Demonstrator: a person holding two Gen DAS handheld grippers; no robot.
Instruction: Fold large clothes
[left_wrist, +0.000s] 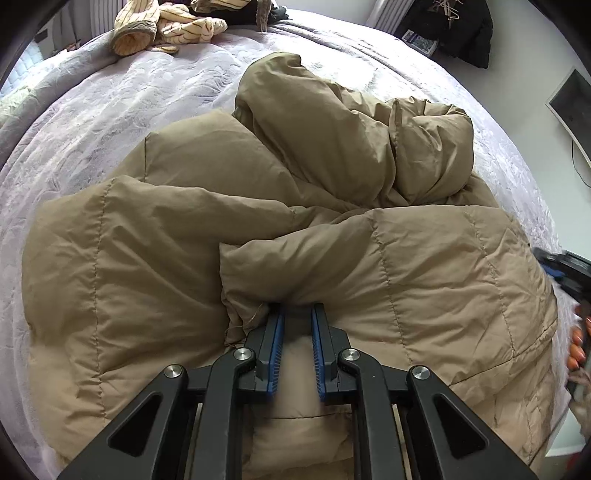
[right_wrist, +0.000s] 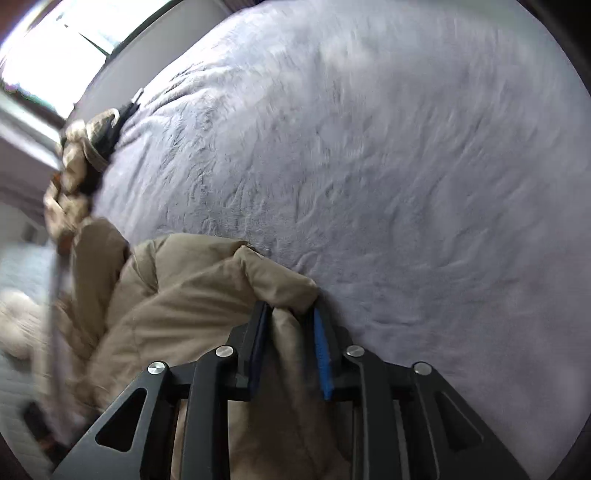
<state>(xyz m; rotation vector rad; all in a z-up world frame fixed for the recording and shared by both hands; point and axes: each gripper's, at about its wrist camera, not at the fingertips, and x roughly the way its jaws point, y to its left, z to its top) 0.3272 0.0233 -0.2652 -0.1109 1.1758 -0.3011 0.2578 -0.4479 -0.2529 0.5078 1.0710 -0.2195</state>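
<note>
Left wrist view has my left gripper (left_wrist: 297, 314) low over the tan puffer coat (left_wrist: 155, 258), which lies heaped across the lilac bedspread (left_wrist: 92, 122), its quilted panels bulging and one sleeve or hood bunched up toward the far side. My fingers (left_wrist: 275, 354) here stand a little apart with a fold of the coat's edge bulging right at the tips — the blue pads look parted with nothing squeezed flat between them, so I judge this side open and only nosing into the cloth. Over on the right wrist view, blurred by motion, my right gripper (right_wrist: 291, 314) has a thick roll of the same coat (right_wrist: 207, 295) stuffed between its fingers, the fabric filling the gap from pad to pad, so that side reads as clamped on the hem or edge. This thing will handle as light but bulky, I reckon — soft, airy fill that squashes and springs back, with a smooth shell that may slide out of a shallow pinch. Best hold is on a stitched seam or the hem, taking a deep bite of doubled cloth, not the puffed middle. A striped cream garment (left_wrist: 166, 26) sits well apart at the far edge of the bed
</note>
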